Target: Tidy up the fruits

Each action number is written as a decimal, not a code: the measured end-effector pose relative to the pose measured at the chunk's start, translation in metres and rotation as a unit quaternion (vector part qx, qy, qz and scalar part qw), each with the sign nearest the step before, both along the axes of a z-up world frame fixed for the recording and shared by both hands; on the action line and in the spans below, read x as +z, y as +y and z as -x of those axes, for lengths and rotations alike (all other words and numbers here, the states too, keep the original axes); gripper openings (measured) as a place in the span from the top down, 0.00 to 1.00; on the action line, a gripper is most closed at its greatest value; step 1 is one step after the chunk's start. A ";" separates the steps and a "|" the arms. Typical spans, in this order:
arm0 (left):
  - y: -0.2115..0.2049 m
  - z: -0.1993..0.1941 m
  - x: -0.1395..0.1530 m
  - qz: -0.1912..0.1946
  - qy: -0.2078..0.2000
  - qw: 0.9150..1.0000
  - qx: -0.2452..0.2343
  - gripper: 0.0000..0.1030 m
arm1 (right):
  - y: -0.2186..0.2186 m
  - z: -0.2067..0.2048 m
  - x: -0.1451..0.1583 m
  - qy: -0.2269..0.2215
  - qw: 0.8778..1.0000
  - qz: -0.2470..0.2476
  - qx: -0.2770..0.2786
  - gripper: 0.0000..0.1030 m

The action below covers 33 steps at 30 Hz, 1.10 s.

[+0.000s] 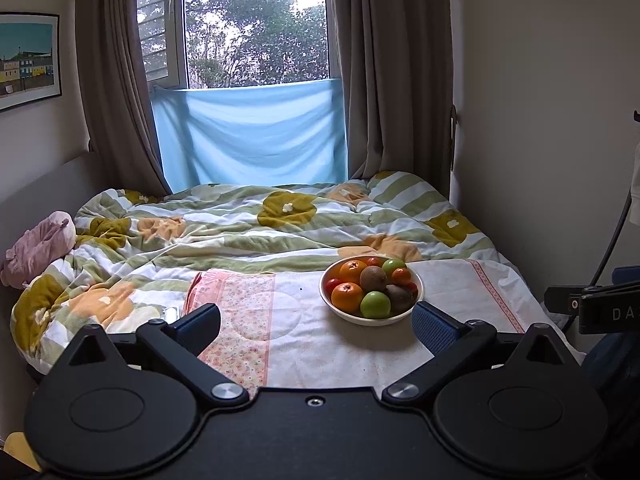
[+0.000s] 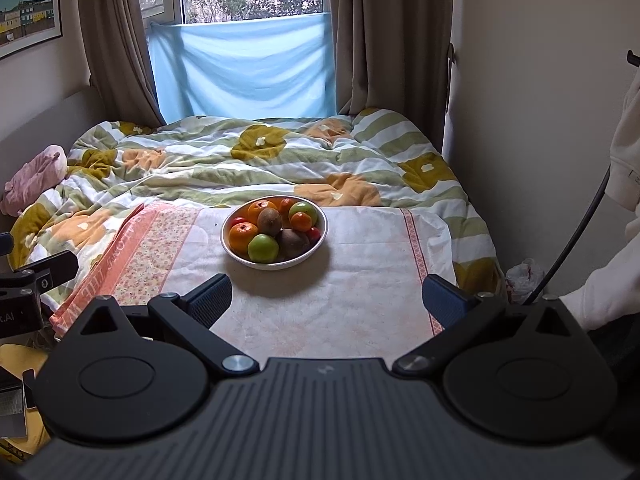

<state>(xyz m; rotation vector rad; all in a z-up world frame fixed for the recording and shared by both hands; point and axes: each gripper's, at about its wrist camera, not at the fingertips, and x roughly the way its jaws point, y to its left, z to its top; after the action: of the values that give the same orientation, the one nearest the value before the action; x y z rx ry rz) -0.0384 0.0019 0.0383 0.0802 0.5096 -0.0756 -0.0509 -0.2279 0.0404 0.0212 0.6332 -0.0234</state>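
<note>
The left gripper (image 1: 316, 326) is standing wide apart over the near edge of a pale cloth (image 1: 360, 344), its two blue-padded fingers (image 1: 434, 326) gripping nothing and touching nothing; the right-hand pad is sitting just in front of the white bowl (image 1: 340, 310) without meeting it. The right gripper (image 2: 326, 298) is likewise spread wide and empty, its fingers (image 2: 210, 300) hovering above the same cloth with the bowl (image 2: 236, 256) lying ahead between them, apart from both pads. The bowl is resting on the cloth, which is lying over a flowered duvet (image 2: 240, 160) on the bed, and it is holding a heap of fruit: oranges (image 2: 243, 236), green apples (image 2: 263, 249), kiwis (image 2: 269, 221) and small red fruits (image 2: 314, 233) that are half buried and hard to identify. A pale sleeve (image 2: 624, 280) is showing at the right edge of the right wrist view, cut off by the frame, and a black cable (image 2: 576, 240) is running past it. Part of the other gripper's black body (image 1: 600, 304) is poking in from the right of the left wrist view, mostly out of frame. A pink bundle (image 1: 40, 246) is lying at the left of the bed; what it is cannot be made out.
</note>
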 end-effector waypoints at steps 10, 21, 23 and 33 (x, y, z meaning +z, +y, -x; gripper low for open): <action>0.002 -0.010 -0.003 -0.004 0.008 1.000 0.003 0.00 | 0.004 -0.018 -0.006 0.013 1.000 0.002 -0.002 0.00; 0.001 -0.019 -0.006 -0.015 0.010 1.000 0.004 0.00 | 0.007 -0.032 -0.011 0.021 1.000 -0.002 -0.009 0.00; 0.001 -0.021 -0.006 -0.015 0.009 1.000 0.005 0.00 | 0.005 -0.034 -0.012 0.022 1.000 -0.004 -0.011 0.00; 0.000 -0.038 -0.008 -0.013 0.000 1.000 -0.009 0.00 | 0.002 -0.053 -0.017 0.028 0.999 -0.007 -0.022 0.00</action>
<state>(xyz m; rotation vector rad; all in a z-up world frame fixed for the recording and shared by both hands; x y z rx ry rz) -0.0008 0.0014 0.0305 0.1109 0.5096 -0.0861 0.0019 -0.2257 0.0236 0.0488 0.6892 -0.0621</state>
